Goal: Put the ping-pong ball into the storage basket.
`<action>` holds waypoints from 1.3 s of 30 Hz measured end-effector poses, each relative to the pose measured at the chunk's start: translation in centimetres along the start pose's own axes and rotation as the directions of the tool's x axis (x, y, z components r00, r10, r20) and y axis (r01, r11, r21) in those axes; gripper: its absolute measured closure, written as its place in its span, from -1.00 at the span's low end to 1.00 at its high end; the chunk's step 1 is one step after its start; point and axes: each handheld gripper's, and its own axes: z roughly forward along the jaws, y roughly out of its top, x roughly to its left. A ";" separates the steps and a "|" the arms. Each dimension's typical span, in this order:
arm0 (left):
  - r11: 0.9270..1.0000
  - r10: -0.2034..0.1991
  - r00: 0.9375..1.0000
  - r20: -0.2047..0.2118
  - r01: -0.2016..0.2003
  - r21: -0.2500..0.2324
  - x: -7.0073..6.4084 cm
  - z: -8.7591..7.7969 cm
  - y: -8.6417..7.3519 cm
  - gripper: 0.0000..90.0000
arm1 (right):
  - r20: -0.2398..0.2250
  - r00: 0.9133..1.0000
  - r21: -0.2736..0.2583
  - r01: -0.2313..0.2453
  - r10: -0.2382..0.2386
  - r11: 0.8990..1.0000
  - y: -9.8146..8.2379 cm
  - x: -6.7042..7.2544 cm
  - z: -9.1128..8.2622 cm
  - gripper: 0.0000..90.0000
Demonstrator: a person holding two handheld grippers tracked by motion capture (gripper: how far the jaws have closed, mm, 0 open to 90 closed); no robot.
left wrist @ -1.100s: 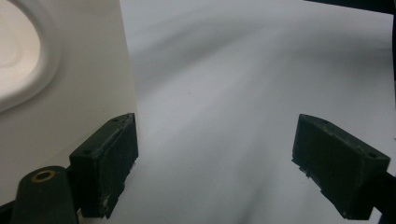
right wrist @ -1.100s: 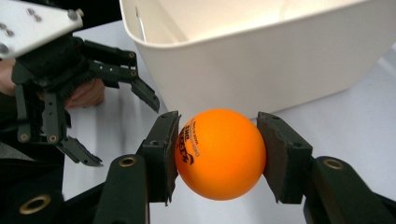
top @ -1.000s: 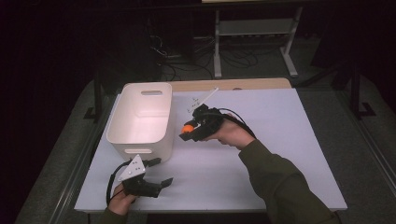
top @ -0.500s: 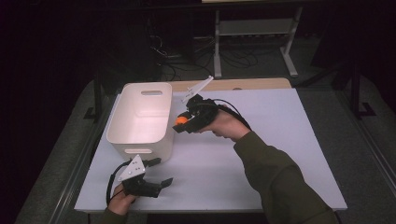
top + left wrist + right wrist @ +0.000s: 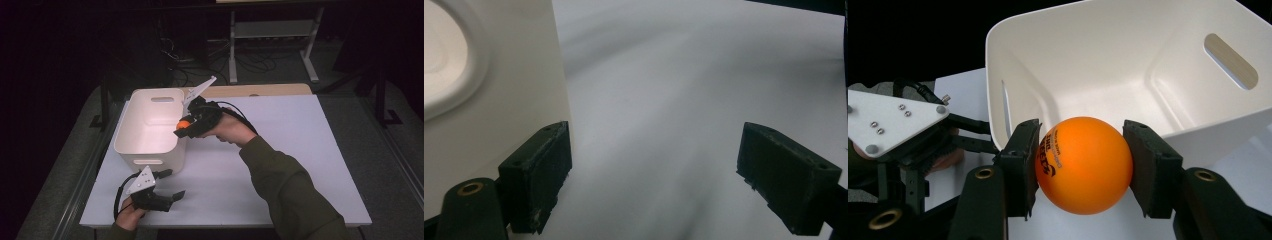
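I hold the orange ball (image 5: pixel 1083 164) pinched between the fingers of my right gripper (image 5: pixel 186 127), right at the white bin's (image 5: pixel 131 144) near-right rim, likely so it can drop inside. My left gripper (image 5: pixel 167 185) rests on the table (image 5: pixel 300 150) just beside the bin's front wall, fingers spread and empty, out of the way.
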 end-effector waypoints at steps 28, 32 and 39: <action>1.000 -0.002 1.000 0.001 0.002 -0.005 0.0 0.0 0.0 -0.69 | -0.018 0.999 0.027 0.039 -0.038 0.999 1.9 0.1 5.0 0.09; 1.000 -0.002 1.000 0.001 0.002 -0.003 0.0 0.0 0.0 -0.69 | -0.009 0.999 0.024 0.042 -0.042 0.999 1.9 0.2 5.4 -0.07; 1.000 -0.003 1.000 0.000 0.003 0.001 0.0 0.0 0.0 -0.69 | 0.005 0.999 0.005 0.034 -0.034 0.999 1.8 0.1 4.7 -0.22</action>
